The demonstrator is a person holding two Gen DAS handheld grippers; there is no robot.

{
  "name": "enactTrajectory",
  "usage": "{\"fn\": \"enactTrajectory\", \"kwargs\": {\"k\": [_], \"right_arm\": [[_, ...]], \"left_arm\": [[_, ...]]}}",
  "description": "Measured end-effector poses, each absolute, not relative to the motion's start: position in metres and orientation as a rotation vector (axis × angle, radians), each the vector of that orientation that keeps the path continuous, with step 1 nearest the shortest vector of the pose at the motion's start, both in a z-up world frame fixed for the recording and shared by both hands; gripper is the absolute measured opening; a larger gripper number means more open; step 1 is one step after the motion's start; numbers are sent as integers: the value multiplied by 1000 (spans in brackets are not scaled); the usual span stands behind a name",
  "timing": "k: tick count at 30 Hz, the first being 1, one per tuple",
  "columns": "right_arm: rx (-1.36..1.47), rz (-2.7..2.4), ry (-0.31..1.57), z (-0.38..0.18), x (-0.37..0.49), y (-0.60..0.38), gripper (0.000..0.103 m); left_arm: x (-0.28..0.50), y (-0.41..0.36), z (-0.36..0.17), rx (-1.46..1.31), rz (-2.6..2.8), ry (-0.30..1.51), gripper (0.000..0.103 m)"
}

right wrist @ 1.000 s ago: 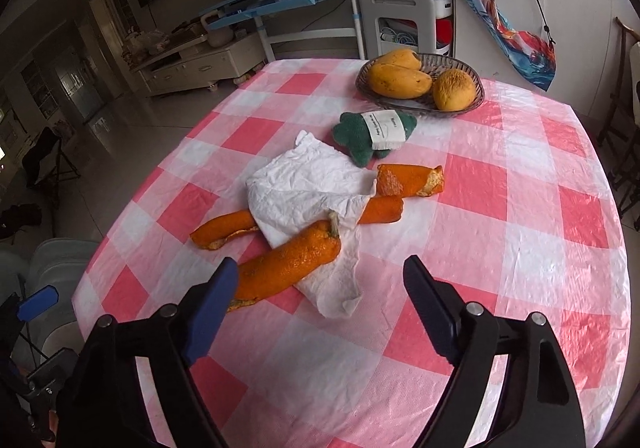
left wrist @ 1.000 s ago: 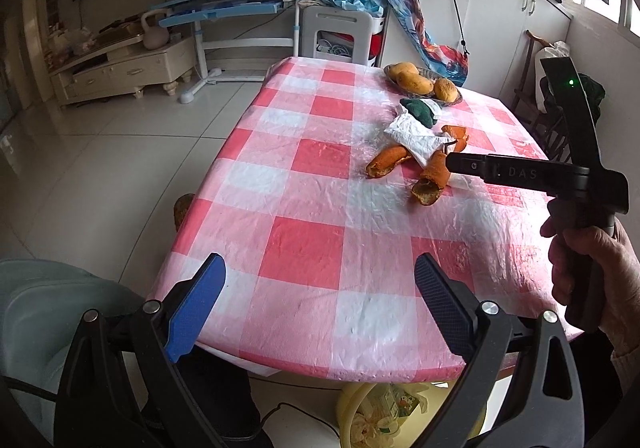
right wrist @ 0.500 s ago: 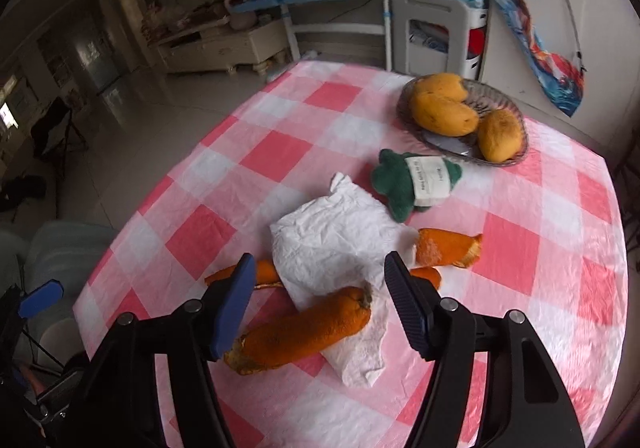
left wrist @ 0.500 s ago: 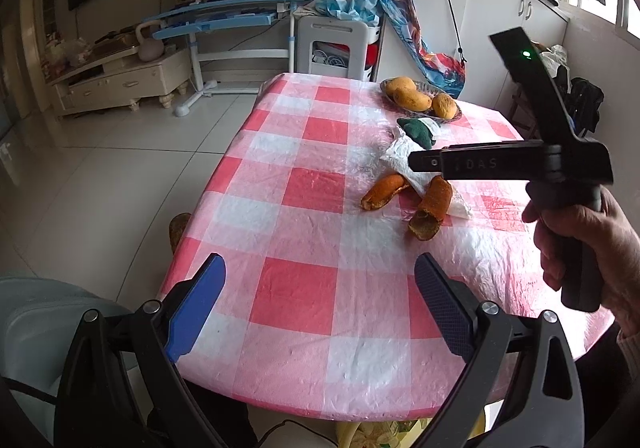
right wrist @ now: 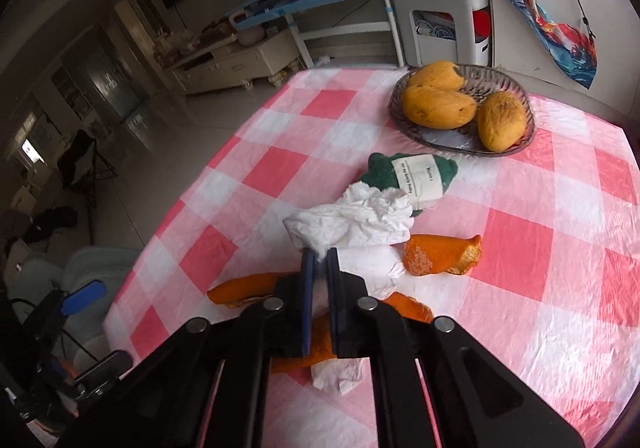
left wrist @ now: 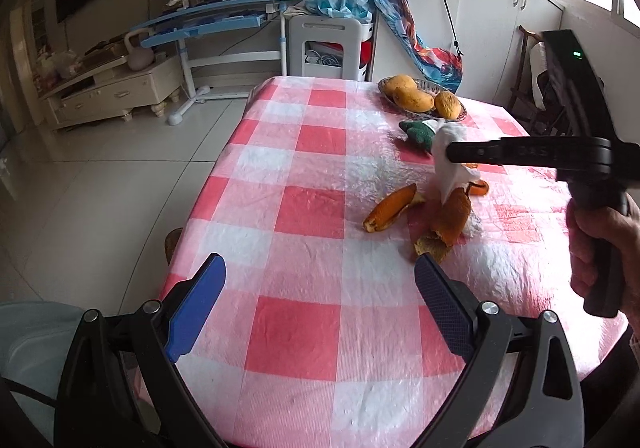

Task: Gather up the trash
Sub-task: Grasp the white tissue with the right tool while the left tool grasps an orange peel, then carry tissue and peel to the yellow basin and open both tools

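Mid-frame on the counter, your right tool has just closed, pinching the tissue, partly lifted. Left tool wide, empty. Peels lie beside it; nothing binned yet, judging from this.

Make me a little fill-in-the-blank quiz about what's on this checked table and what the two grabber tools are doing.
1. The right gripper is shut on a crumpled white ____.
2. The dish at the far end holds ____ mangoes.
3. The left gripper hangs over the checked tablecloth with its jaws ____.
4. The green plush toy wears a ____ label.

Missing words: tissue; three; open; white
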State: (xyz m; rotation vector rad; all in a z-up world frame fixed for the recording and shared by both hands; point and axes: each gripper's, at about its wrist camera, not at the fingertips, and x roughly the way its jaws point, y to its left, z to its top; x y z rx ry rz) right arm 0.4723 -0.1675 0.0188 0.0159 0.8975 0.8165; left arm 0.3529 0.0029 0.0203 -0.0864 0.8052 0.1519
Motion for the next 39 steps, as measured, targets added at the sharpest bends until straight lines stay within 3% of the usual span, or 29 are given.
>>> {"fn": "enactTrajectory", "kwargs": {"k": [8, 11, 13, 15, 16, 18, 19, 21, 23, 25, 31, 33, 34, 35, 39], "right_arm": [[246, 848, 720, 36, 436, -236, 6], [313, 835, 737, 28, 443, -248, 6], [292, 841, 761, 25, 448, -242, 9], [239, 850, 769, 25, 447, -230, 10], [216, 861, 771, 25, 445, -224, 15], [157, 866, 764, 24, 441, -216, 34], [123, 869, 758, 26, 439, -209, 45], [55, 883, 745, 29, 436, -195, 47], [-13, 895, 750, 33, 438, -178, 55], [-96, 894, 765, 31, 445, -158, 56], [-358, 799, 920, -5, 483, -106, 53], [-391, 787, 910, -10, 487, -102, 36], [-387, 781, 910, -9, 489, -103, 15], [-345, 797, 931, -7, 493, -106, 7], [-183, 807, 875, 15, 485, -127, 7]], "left_arm": [[427, -16, 10, 41, 79, 841, 92], [451, -28, -4, 111, 52, 895, 91], [461, -35, -14, 152, 36, 937, 79], [465, -37, -23, 142, 2, 984, 57], [464, -36, -22, 114, -11, 972, 50], [461, -30, -21, 49, -26, 988, 22], [459, -26, -20, 33, -14, 991, 19], [450, -18, -19, 1, 12, 981, 18], [437, -8, -18, -44, 26, 974, 17], [422, 4, -18, -88, 43, 968, 17], [379, 33, -19, -214, 59, 965, 17], [367, 37, -21, -243, 54, 965, 17], [362, 37, -21, -248, 52, 964, 17], [358, 37, -21, -253, 49, 964, 17], [342, 38, -15, -264, 37, 943, 17]]}}
